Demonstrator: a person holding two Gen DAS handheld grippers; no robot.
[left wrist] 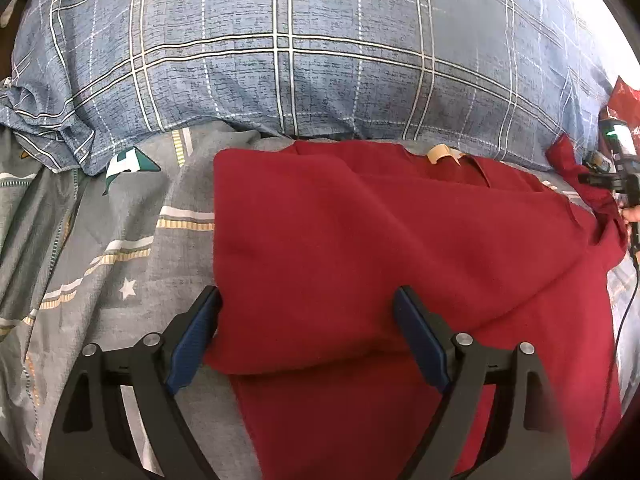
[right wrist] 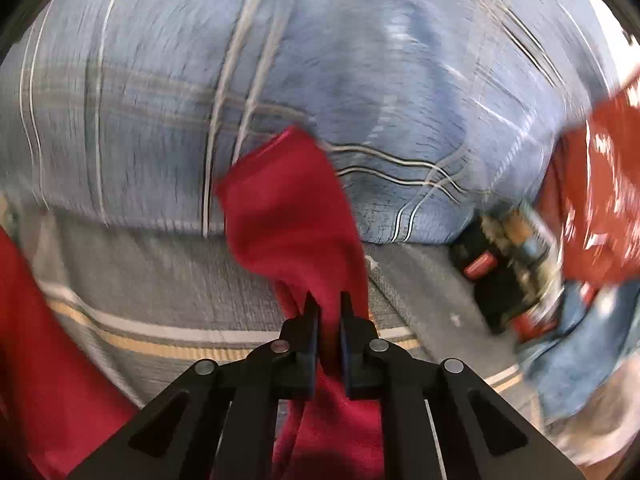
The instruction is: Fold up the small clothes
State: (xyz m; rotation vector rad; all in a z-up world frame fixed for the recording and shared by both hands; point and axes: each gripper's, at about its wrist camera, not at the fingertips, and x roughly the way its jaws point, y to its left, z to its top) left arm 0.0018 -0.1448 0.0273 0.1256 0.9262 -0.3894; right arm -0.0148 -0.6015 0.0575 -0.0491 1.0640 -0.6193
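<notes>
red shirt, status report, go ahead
Left gripper open over the folded left side of the red shirt. Right gripper shut on its sleeve, lifted. Blue plaid pillow right behind.

A large blue plaid pillow (left wrist: 304,52) fills the upper half of the left wrist view, its loose end bunched at the left edge. Below it lies a grey bedsheet (left wrist: 132,248) printed with white and tan stripes, small white stars and a green-and-white patch (upper left of the sheet). In the blurred right wrist view, the same pillow (right wrist: 280,60) spans the top, and a dark object with red parts (right wrist: 508,268) sits at the right, too smeared to identify.
</notes>
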